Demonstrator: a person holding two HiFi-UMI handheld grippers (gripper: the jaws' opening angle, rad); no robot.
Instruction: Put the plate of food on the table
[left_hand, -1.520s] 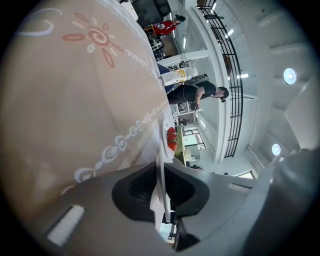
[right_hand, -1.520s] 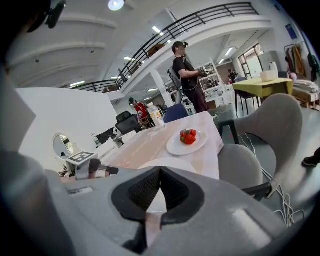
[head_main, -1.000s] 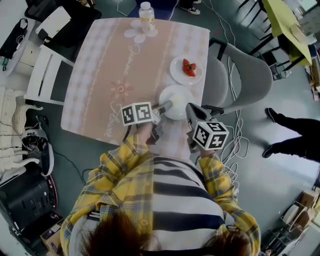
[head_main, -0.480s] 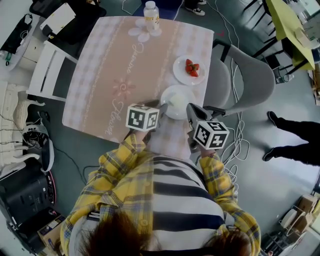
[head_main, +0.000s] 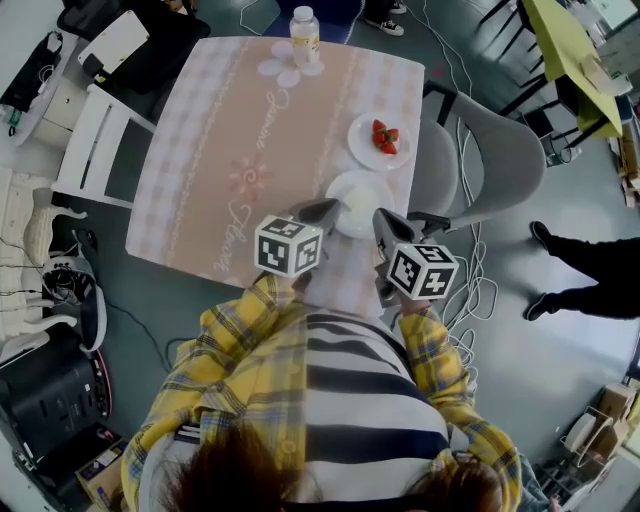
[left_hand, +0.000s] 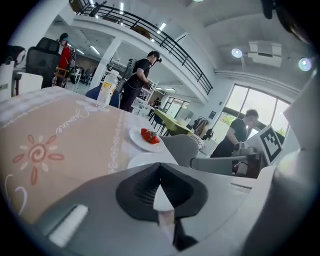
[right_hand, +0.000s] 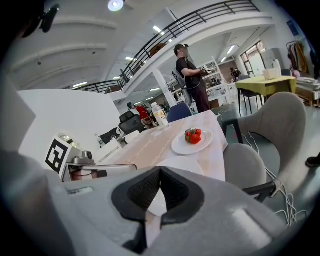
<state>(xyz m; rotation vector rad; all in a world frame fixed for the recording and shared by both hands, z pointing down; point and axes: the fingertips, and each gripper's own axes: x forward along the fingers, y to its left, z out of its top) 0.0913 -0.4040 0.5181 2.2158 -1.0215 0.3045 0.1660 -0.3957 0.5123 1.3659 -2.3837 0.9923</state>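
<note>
Food: white round plate of strawberries (head_main: 380, 140) on pink-clothed table (head_main: 200, 150); we judged it done.
Claws: left gripper (left_hand: 160, 167) just closed, right gripper (right_hand: 160, 171) closed; empty.

Seen along its own jaws, which have just closed on nothing, the left gripper (head_main: 318, 211) hides most of the empty plate (left_hand: 142, 160) just ahead of it. The right gripper (head_main: 383, 220) blocks that plate the same way. Far beyond both, the bottle (head_main: 305, 22) has a label too small to read. Right of the right gripper, a bystander (head_main: 590, 275) shows only legs, cut off at the edge.
</note>
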